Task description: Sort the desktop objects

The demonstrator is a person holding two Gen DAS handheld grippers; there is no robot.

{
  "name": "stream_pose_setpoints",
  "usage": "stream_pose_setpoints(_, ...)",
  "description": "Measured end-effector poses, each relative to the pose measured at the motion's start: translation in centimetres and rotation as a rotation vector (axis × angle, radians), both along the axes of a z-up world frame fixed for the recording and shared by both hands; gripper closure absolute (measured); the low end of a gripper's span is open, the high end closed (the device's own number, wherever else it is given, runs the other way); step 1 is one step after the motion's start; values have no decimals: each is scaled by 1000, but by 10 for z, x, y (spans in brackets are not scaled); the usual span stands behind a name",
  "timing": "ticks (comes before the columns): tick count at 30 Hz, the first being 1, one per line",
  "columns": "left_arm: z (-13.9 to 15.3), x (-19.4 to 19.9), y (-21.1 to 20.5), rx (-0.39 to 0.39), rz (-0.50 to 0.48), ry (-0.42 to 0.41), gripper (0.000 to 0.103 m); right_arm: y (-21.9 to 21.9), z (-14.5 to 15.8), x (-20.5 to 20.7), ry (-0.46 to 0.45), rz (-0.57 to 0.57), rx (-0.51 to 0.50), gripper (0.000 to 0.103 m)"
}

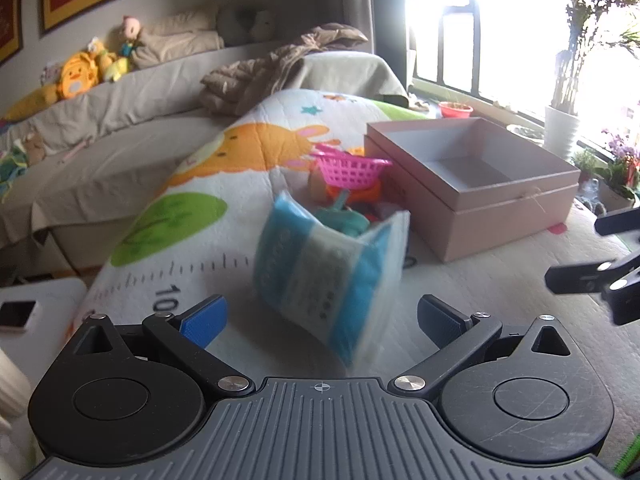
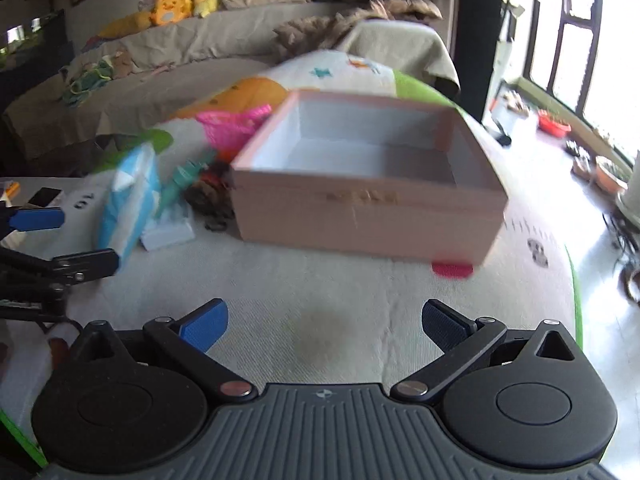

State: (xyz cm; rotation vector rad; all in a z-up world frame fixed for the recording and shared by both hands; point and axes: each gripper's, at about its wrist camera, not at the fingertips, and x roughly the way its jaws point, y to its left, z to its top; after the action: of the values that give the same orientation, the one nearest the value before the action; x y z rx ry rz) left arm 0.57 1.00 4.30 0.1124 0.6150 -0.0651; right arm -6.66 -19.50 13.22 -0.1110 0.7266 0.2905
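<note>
A blue and white tissue pack (image 1: 332, 276) stands blurred just ahead of my open, empty left gripper (image 1: 322, 320); it also shows in the right wrist view (image 2: 128, 204). Behind it lie a pink toy basket (image 1: 350, 166), an orange toy and a teal toy (image 2: 182, 184). An open pink box (image 1: 476, 184) with a white inside sits to the right, and faces my right gripper (image 2: 324, 324), which is open and empty over the mat, short of the box (image 2: 360, 184).
The objects lie on a cartoon play mat (image 1: 192, 208) over a table. A sofa with plush toys (image 1: 76, 76) and a brown blanket stands behind. A phone (image 1: 16, 314) lies at the left. Potted plants (image 1: 564, 124) stand by the bright window.
</note>
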Motion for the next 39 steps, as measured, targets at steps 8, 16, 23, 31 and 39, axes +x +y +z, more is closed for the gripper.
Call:
stream_pose_setpoints(8,-9,40,3,56,-94,-20,0,59,115,112,-12,129,114,0)
stream_pose_setpoints(16,-16,73,50,-136,-19,61,0,125,39,314,243,-14,-114,0)
stream_pose_setpoints(23,-12,67,70,-271,-14,47,0,127,-13,360,386,-30,-89,8)
stream_pose_setpoints(31,-10,61,66,-260,-7,54,0,145,-11,350,412,8,-105,40)
stream_pose_setpoints(39,-10,29,40,-143,-117,41,0,115,79,255,209,137,29,40)
